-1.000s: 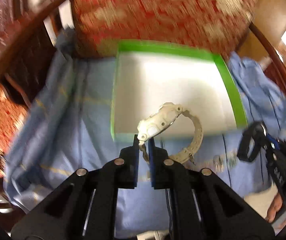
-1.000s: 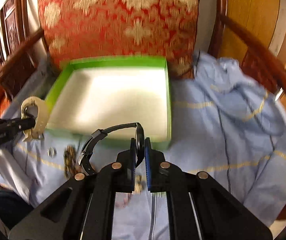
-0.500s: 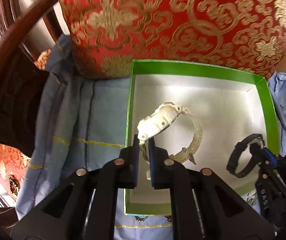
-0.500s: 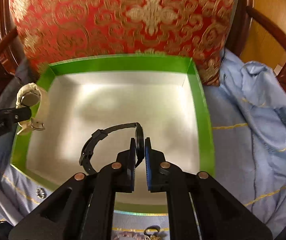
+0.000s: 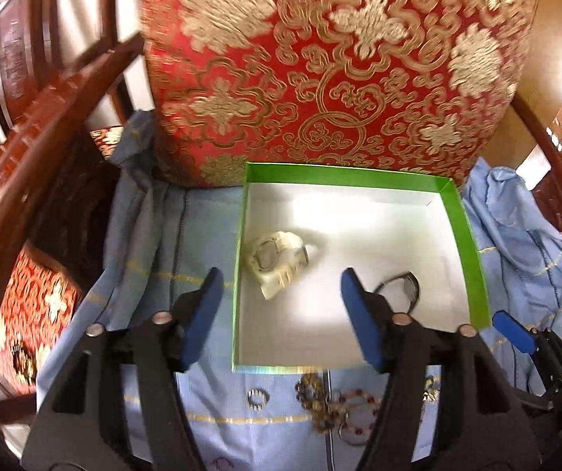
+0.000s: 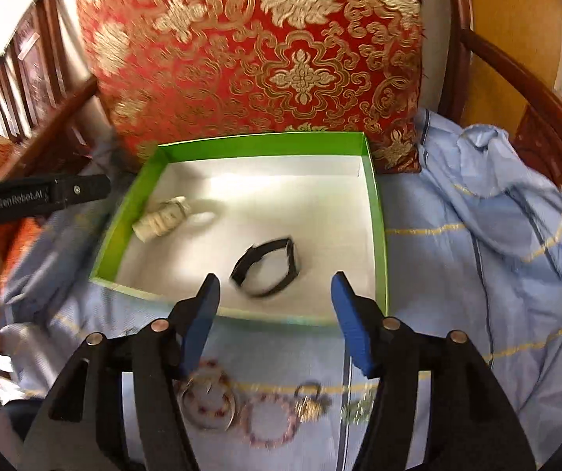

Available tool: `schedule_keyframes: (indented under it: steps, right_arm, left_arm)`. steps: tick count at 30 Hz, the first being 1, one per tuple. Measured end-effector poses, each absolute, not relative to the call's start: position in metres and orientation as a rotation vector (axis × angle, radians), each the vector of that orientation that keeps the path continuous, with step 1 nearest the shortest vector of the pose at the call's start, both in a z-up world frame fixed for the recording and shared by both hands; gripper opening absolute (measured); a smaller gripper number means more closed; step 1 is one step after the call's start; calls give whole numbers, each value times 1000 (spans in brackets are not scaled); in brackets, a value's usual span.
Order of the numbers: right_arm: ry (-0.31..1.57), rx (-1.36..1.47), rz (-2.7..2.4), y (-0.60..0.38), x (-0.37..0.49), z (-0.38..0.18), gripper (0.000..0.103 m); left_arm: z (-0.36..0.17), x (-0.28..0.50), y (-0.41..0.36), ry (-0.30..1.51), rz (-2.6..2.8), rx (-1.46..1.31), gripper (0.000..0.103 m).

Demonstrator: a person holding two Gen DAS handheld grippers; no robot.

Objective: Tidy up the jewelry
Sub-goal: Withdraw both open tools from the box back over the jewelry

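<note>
left gripper (image 5: 279,304) being held wide, empty | right gripper (image 6: 275,306) likewise wide, empty | white watch (image 5: 277,257) and black band (image 6: 267,267) lying in green box (image 6: 375,212) | beaded bracelets (image 6: 237,402) waiting outside on blue cloth (image 6: 457,259); risk: cloth being pinched along with beads

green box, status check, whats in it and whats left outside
Left gripper and right gripper both open, empty. White watch and black watch lying in the green box. Bracelets and ring on the blue cloth in front.
</note>
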State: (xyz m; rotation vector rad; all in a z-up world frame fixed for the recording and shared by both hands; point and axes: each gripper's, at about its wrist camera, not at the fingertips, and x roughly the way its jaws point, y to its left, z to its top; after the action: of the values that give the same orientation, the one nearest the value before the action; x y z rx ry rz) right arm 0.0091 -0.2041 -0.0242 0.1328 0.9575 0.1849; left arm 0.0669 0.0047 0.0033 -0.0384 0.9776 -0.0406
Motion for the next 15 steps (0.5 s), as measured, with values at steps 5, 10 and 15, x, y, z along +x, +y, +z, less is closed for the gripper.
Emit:
schedule_keyframes:
  steps: [5,10,15]
  right_arm:
    - [1014,75,223,-210,-15,-33,59]
    - [1062,61,187,-217,-28,-48,59]
    - [1095,6,160,-216,-36,-58,59]
  left_arm:
    - [5,37,-7,942,-79,-11,72]
    - [-12,31,-19,979,-71,40,72]
    - [-17,21,-12,993,-80,16,72]
